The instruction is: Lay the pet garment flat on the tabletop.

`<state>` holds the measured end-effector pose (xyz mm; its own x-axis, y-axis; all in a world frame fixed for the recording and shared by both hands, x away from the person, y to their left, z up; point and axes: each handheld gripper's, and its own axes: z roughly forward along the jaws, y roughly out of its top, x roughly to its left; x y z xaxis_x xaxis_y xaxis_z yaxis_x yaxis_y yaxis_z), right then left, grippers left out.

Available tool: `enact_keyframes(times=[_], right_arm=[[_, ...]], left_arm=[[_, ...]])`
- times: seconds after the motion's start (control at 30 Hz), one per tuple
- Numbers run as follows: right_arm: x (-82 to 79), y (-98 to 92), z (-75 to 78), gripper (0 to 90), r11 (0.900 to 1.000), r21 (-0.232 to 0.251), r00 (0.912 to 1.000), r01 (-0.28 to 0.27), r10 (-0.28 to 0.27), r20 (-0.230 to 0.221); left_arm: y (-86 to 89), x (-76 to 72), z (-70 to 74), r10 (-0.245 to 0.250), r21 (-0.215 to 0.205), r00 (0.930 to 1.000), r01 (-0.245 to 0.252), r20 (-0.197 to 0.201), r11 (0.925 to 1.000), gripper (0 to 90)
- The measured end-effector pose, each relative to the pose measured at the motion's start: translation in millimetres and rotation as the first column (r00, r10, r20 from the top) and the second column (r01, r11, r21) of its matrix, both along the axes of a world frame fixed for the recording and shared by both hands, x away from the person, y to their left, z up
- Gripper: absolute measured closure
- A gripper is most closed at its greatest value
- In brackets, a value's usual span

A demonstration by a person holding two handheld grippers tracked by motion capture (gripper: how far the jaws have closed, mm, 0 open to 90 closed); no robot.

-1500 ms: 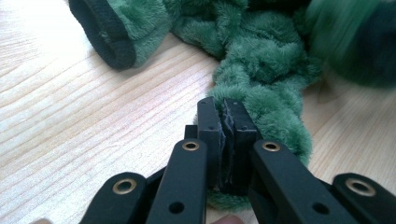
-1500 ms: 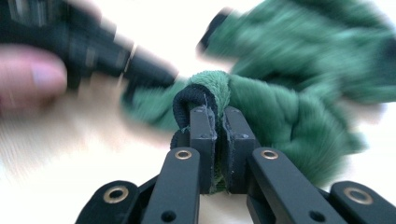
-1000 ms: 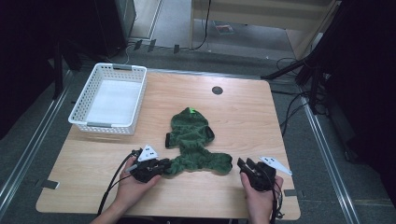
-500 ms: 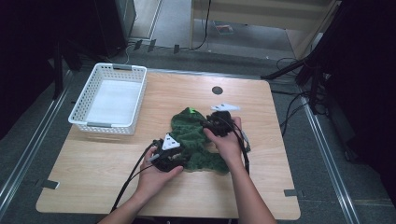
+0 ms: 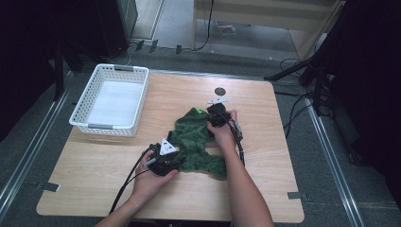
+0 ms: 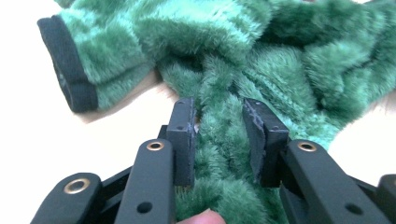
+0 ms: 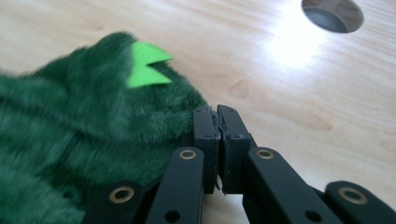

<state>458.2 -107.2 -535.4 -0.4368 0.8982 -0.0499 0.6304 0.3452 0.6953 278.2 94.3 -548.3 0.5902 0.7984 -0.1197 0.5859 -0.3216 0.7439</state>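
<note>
Left hand-held gripper point(image 6: 219, 135): jaws partly apart with a ridge of the green plush garment point(image 6: 261, 60) bunched between them; they have just been closing, and the pads sit against the fur on both sides, so it is pinching that fold. In the high view this left hand-held gripper point(image 5: 165, 161) sits at the garment's near-left end, toward the counter's front edge, with its cable trailing off the front edge.

Right hand-held gripper point(image 7: 217, 123): jaws pressed together, pad to pad, having just been closing; the fur lies against the left jaw, and whether any fabric is caught between the pads cannot be told. In the high view the right hand-held gripper point(image 5: 217, 113) is at the garment's far end, near the counter's middle.

The green plush garment point(image 5: 196, 142) lies crumpled flat on the counter point(image 5: 283, 156), about centre, slightly toward the front. A bright green felt spike point(image 7: 145, 64) sits on its far end, and a black cuff point(image 6: 70, 70) ends one sleeve.

A white basket point(image 5: 111, 100) stands at the counter's far-left corner, well apart from the garment. A round hole point(image 5: 219, 91) is in the counter near the far edge, just beyond the right hand-held gripper.
</note>
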Motion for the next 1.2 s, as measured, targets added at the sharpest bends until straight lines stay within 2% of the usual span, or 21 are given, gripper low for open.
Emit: enact_keyframes(times=[0.07,0.1,0.17,0.23,0.33,0.37,0.4,0.43,0.47,0.5,0.53,0.57,0.6,0.63,0.67,0.7,0.73,0.83,0.9,1.03,1.2], right_arm=[[6.8,-2.6,-0.1,87.0,0.999,0.034,0.9999,0.009,-0.008,-0.013],[8.2,-3.6,0.9,82.4,0.998,0.057,0.9997,0.001,0.000,-0.023],[5.0,-4.5,7.7,64.1,0.997,0.071,0.9997,-0.018,0.019,-0.013],[-5.6,-8.8,21.4,55.4,0.995,0.088,0.9990,-0.045,0.044,0.013],[-38.8,-22.4,46.6,55.5,0.993,0.109,0.9940,-0.054,0.043,0.100],[-53.9,-27.2,52.0,57.5,0.987,0.144,0.9923,-0.069,0.053,0.112],[-70.0,-29.7,54.4,57.7,0.977,0.187,0.9904,-0.106,0.087,0.107],[-85.4,-29.3,53.4,57.0,0.961,0.217,0.9835,-0.172,0.156,0.092],[-99.5,-26.8,49.7,55.9,0.943,0.222,0.9688,-0.247,0.237,0.074],[-112.3,-23.1,44.3,54.7,0.930,0.209,0.9536,-0.301,0.296,0.056],[-123.0,-19.5,37.8,53.8,0.923,0.194,0.9434,-0.331,0.329,0.044],[-131.6,-15.8,30.9,52.5,0.920,0.188,0.9388,-0.343,0.343,0.031],[-138.6,-12.6,24.4,52.8,0.922,0.175,0.9371,-0.346,0.349,0.018],[-144.3,-9.8,18.3,56.6,0.929,0.152,0.9405,-0.338,0.340,0.015],[-148.3,-8.5,12.5,64.4,0.940,0.108,0.9460,-0.324,0.323,0.030],[-150.9,-8.7,8.3,73.0,0.955,0.061,0.9565,-0.291,0.289,0.040],[-152.5,-11.0,5.8,78.6,0.965,0.052,0.9659,-0.257,0.254,0.047],[-160.3,-20.0,4.4,82.4,0.980,0.078,0.9811,-0.185,0.180,0.071],[-167.5,-24.3,1.5,82.7,0.984,0.078,0.9854,-0.161,0.156,0.069],[-171.4,-35.0,-5.9,82.6,0.985,0.097,0.9896,-0.142,0.138,0.040],[-170.5,-38.2,-9.0,84.4,0.993,0.052,0.9932,-0.107,0.104,0.053]], left_arm=[[0.8,1.1,0.7,-0.001,-0.007,1.0000,0.001,-0.008,1.0000,66.6],[1.1,1.8,1.3,0.006,-0.018,0.9999,-0.006,-0.011,0.9998,65.5],[2.3,3.4,3.2,0.027,-0.039,0.9996,-0.028,-0.009,0.9989,58.0],[3.2,4.8,5.4,0.037,-0.055,0.9993,-0.037,-0.002,0.9978,54.0],[-0.7,5.3,7.9,0.032,-0.035,0.9990,-0.030,0.030,0.9989,53.1],[-2.3,5.7,8.7,0.033,-0.032,0.9988,-0.032,0.036,0.9990,53.6],[-3.5,6.9,9.5,0.035,-0.030,0.9987,-0.034,0.038,0.9990,54.5],[-4.6,8.4,10.1,0.034,-0.027,0.9987,-0.033,0.039,0.9991,55.6],[-6.1,10.1,10.3,0.043,-0.028,0.9982,-0.042,0.041,0.9987,56.9],[-6.8,12.1,10.5,0.042,-0.024,0.9983,-0.041,0.041,0.9989,58.4],[-7.8,14.0,10.2,0.045,-0.019,0.9981,-0.044,0.043,0.9988,60.6],[-8.7,15.6,9.8,0.045,-0.020,0.9984,-0.044,0.035,0.9988,62.5],[-9.5,16.7,9.2,0.038,-0.013,0.9987,-0.038,0.033,0.9992,64.6],[-10.8,17.2,8.4,0.033,-0.008,0.9990,-0.033,0.030,0.9994,66.9],[-11.9,17.2,7.9,0.026,-0.005,0.9991,-0.026,0.033,0.9996,68.7],[-13.1,16.3,7.8,0.024,0.004,0.9989,-0.025,0.040,0.9997,70.3],[-14.2,15.7,7.6,0.019,0.014,0.9988,-0.019,0.045,0.9997,71.5],[-14.3,15.0,6.1,0.010,0.030,0.9989,-0.012,0.047,0.9995,71.8],[-14.3,15.9,3.2,0.005,0.030,0.9992,-0.006,0.040,0.9995,71.7],[-14.2,16.9,-0.3,-0.002,0.037,0.9993,0.001,0.037,0.9993,72.1],[-12.7,17.4,-1.7,0.004,0.026,0.9991,-0.005,0.043,0.9996,72.7]])
